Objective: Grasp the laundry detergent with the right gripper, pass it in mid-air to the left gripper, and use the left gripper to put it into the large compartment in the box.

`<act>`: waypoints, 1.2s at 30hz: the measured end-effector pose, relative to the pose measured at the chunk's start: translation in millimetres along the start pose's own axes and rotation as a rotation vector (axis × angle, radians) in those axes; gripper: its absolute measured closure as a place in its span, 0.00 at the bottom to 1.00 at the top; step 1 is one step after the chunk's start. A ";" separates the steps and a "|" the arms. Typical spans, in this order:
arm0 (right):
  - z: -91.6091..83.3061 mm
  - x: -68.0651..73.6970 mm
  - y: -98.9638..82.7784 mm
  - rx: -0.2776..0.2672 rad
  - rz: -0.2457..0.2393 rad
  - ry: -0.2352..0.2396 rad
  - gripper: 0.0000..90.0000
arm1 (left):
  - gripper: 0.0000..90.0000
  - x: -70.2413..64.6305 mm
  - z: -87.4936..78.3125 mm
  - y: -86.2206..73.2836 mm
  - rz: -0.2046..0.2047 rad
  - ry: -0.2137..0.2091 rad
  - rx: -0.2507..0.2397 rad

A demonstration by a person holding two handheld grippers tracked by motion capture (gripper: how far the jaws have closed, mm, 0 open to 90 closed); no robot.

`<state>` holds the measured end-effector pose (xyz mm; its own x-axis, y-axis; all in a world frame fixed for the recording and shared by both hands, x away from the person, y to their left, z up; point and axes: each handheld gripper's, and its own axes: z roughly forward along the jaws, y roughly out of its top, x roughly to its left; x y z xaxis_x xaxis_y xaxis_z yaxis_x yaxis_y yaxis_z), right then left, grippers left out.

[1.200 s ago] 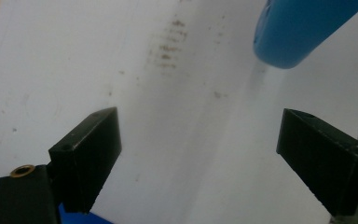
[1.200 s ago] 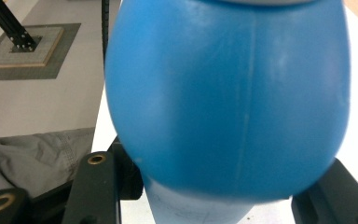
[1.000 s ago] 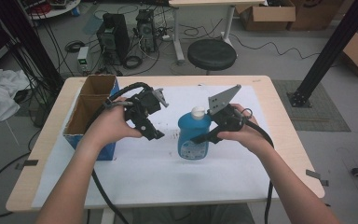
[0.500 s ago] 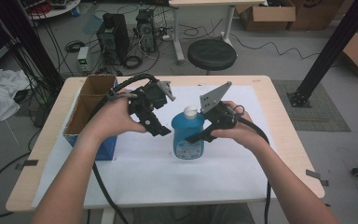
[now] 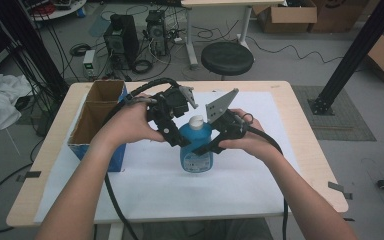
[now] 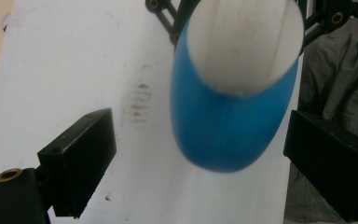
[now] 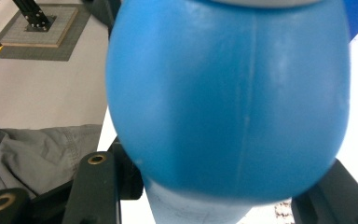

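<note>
The blue bottle (image 5: 196, 147) is stood upright on the white sheet (image 5: 145, 175) of the tabletop (image 5: 310, 150). It is clamped by the right gripper (image 5: 207, 148). The left gripper (image 5: 177, 140) jaws have just been opening and are spread wide around its cap (image 6: 244, 42), untouching.

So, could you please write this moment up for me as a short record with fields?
held thing: blue bottle with a white cap, upright on the white sheet
right tongs: shut on the bottle's body, gripping it from the side
left tongs: jaws have just been opening; they stand apart on either side of the bottle's top without touching it
cardboard box: open, at the table's left edge
table: light wood under the sheet
</note>
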<state>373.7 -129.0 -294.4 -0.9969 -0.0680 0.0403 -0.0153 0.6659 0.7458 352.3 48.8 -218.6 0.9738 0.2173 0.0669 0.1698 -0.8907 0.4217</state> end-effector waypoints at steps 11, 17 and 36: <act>3.9 1.1 1.8 0.004 -0.006 0.006 0.51 | 0.11 -2.9 11.2 13.7 0.026 -0.010 0.034; 3.4 1.4 1.7 0.003 -0.007 0.005 0.51 | 0.13 -3.3 14.6 18.3 0.030 -0.013 0.042; -0.5 1.7 -0.4 -0.002 -0.004 0.000 0.51 | 0.26 -4.5 16.2 22.1 0.035 -0.032 0.043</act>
<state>372.1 -129.7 -294.2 -0.9968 -0.0706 0.0367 -0.0195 0.6639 0.7475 354.2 21.6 -224.2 0.9835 0.1731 0.0517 0.1408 -0.9139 0.3808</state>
